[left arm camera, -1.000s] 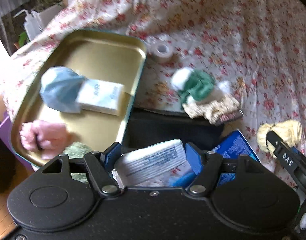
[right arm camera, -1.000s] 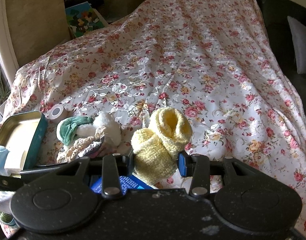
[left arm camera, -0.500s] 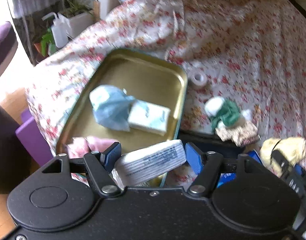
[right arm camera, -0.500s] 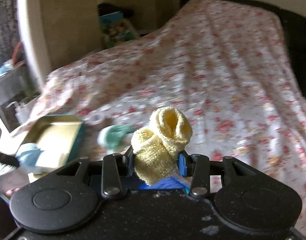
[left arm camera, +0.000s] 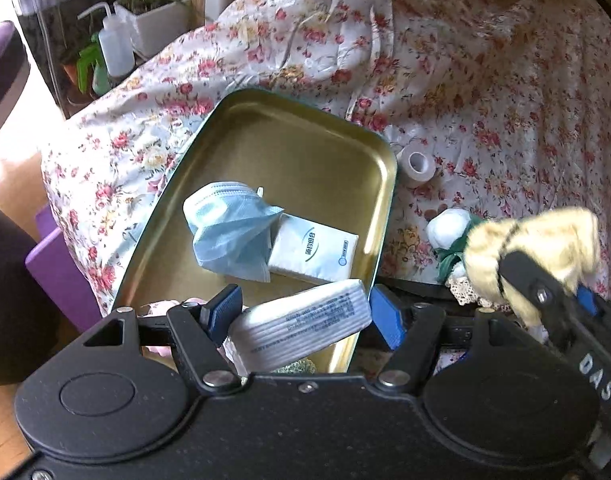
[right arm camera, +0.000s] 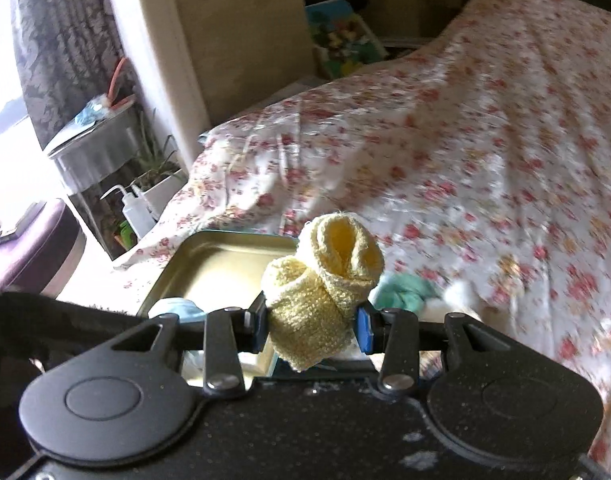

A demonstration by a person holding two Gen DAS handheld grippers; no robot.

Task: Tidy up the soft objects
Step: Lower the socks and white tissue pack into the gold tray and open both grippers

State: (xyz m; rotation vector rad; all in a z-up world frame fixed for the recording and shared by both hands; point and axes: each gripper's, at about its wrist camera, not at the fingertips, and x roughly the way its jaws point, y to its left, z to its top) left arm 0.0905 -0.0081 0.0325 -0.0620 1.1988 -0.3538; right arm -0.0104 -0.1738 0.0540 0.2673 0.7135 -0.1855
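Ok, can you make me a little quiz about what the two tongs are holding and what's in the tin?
1. True or false: the left tongs are empty.
2. What do the right tongs grip? A) a roll of tape B) yellow socks C) a green cloth
3. Fill in: inside the gold tin, a blue face mask lies beside a white ____ pack.

Key:
1. False. They grip a white pack.
2. B, the yellow socks. The roll of tape sits on the flowered bedspread.
3. Tissue; the tissue pack touches the mask.
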